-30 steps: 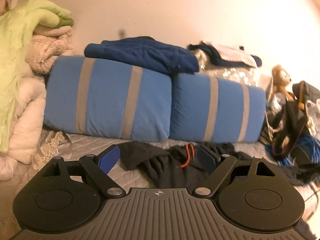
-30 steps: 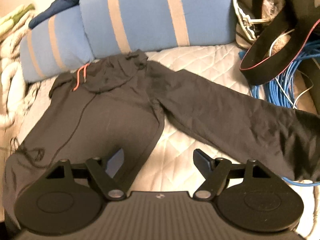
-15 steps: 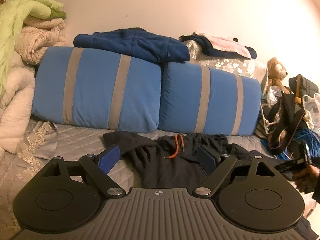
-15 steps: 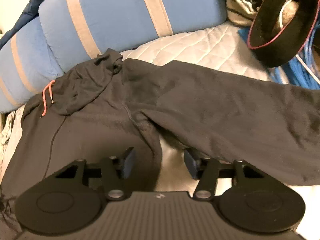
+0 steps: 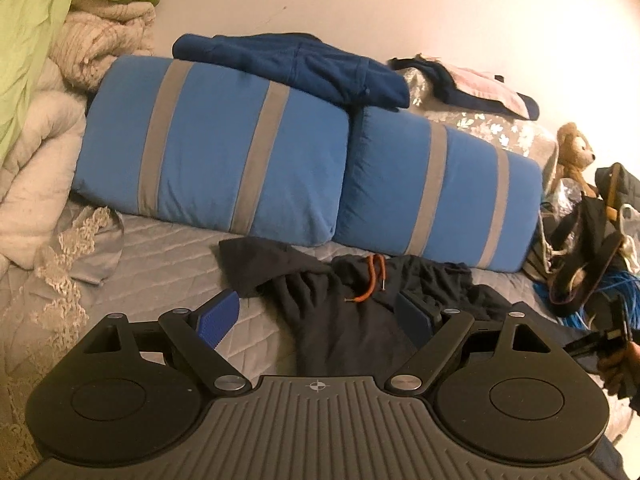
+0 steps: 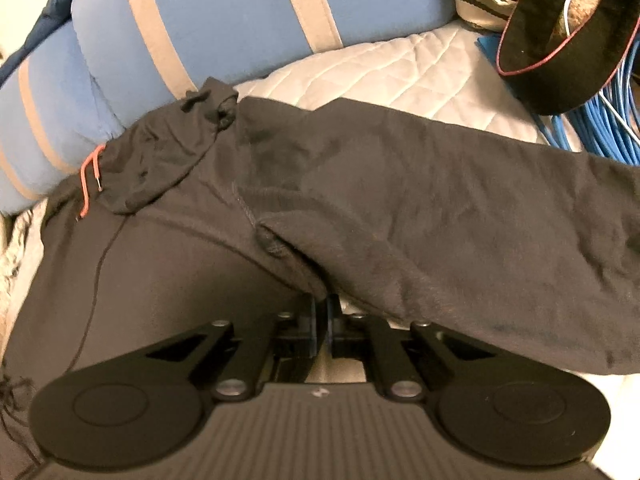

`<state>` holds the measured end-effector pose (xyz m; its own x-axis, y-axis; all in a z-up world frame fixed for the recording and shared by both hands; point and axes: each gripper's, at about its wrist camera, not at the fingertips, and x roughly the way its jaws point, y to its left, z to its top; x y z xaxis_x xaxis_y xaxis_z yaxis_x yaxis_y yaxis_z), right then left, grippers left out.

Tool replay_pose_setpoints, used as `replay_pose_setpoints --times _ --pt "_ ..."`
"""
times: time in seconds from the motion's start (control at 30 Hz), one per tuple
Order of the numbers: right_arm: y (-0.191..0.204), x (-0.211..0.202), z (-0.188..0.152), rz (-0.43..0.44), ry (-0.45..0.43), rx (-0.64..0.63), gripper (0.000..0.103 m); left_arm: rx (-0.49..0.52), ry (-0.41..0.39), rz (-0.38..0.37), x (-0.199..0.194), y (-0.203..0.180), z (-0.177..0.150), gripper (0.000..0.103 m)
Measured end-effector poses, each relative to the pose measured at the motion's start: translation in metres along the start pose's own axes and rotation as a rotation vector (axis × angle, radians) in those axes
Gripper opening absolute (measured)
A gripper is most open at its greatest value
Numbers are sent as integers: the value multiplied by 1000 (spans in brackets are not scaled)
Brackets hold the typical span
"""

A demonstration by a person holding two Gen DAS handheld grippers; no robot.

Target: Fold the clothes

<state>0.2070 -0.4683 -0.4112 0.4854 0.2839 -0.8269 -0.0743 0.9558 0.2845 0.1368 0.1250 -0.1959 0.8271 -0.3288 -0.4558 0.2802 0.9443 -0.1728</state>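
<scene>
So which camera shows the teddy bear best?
The left wrist view: the teddy bear sits in plain sight at the right end of the blue pillows. The right wrist view doesn't show it at all.

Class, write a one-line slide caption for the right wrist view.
Right gripper shut on the crotch of black pants spread on a bed.

Plain pale wall (image 5: 400,8); quilted grey bedcover (image 5: 160,256); two blue striped pillows (image 5: 224,152) against wall; warm light.
</scene>
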Motion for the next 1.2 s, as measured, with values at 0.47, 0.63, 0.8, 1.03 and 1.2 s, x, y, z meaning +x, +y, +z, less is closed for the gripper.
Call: replay_pose_setpoints --times 0.47,0.63,0.8,1.03,1.2 --pt "83 -88 29 -70 -242 -233 95 -28 2 -36 7 3 0 86" --pt "125 -113 38 -49 -343 -302 100 -13 -17 -66 7 -7 4 86" --pt "154 -128 47 -20 -388 -334 100 -12 -27 -92 9 -13 8 86" --pt "171 -147 58 20 -441 -297 100 -8 -50 -115 7 -19 15 86" --pt "178 -161 63 26 -477 -291 100 -34 -62 -122 4 -20 21 86"
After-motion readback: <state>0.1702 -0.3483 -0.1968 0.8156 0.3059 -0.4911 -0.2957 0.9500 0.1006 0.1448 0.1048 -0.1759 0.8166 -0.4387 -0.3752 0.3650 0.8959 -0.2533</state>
